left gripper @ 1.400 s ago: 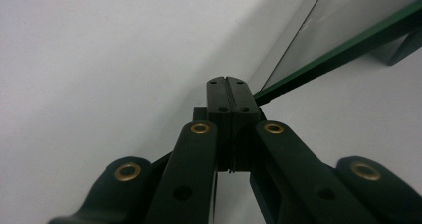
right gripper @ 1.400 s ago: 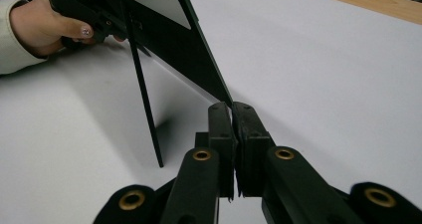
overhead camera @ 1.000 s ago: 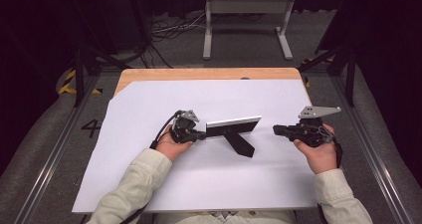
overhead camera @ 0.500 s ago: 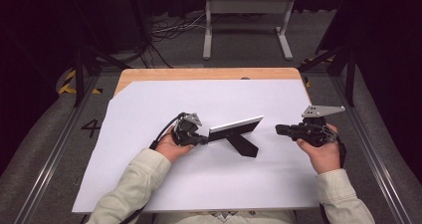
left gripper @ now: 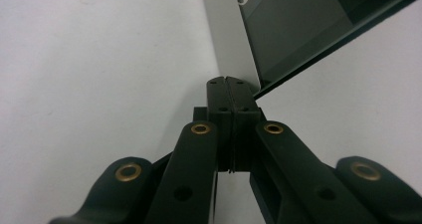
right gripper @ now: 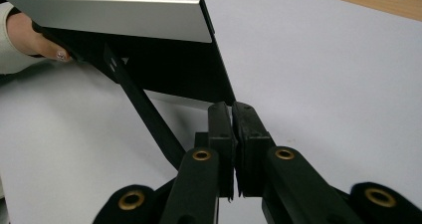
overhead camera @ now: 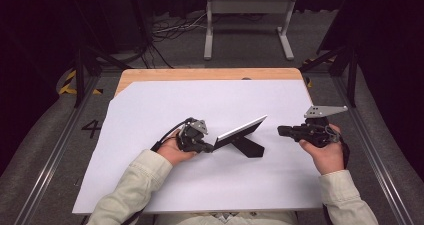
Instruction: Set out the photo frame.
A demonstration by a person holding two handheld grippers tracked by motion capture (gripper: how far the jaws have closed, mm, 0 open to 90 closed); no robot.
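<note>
High view first: the white sheet (overhead camera: 165,110) covers nearly all of the wooden table (overhead camera: 200,75), and near its middle sits a photo frame (overhead camera: 240,130) with a silver edge, tilted on its black stand leg (overhead camera: 248,147). My left gripper (overhead camera: 209,147) is clenched on the frame's lower left corner; in the left gripper view the jaws meet tight on that edge. My right gripper (overhead camera: 281,130) hovers apart from the frame's right end, jaws nearly together and holding nothing. I judge the step to be setting the frame upright on its leg. Next I would steady the free right end or let the leg take the weight. Open sheet lies all around, so there is room; the table's edges are well away.
</note>
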